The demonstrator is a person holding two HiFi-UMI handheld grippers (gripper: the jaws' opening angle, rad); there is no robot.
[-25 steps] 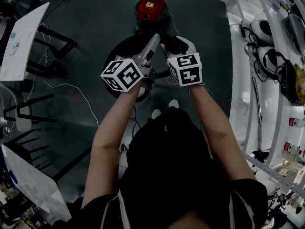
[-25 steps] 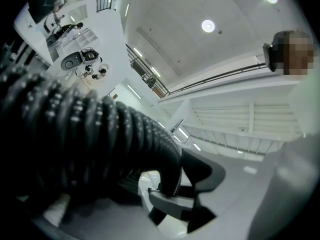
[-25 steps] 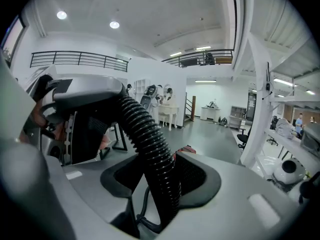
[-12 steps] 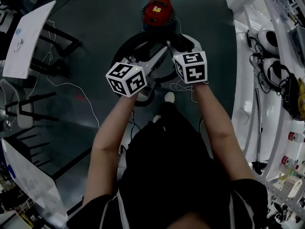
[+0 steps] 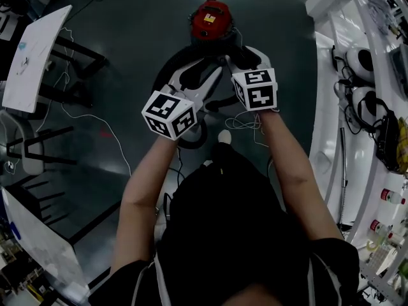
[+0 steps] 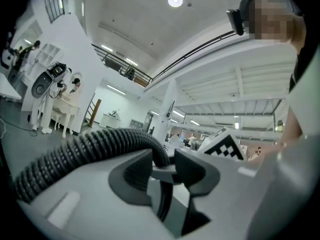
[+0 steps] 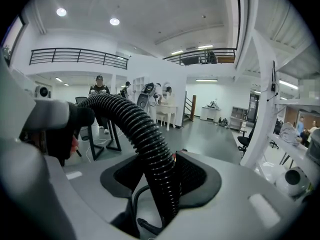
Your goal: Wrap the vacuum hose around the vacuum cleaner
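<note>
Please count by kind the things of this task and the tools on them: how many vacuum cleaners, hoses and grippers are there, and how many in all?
vacuum cleaner: 1
vacuum hose: 1
grippers: 2, the left gripper, whose jaws have just been closing with the hose between them, and the right gripper, also clamped on the hose
total: 4

L tool [image 6: 167,170] rolled, jaws just closed onto hose [image 6: 90,149].
</note>
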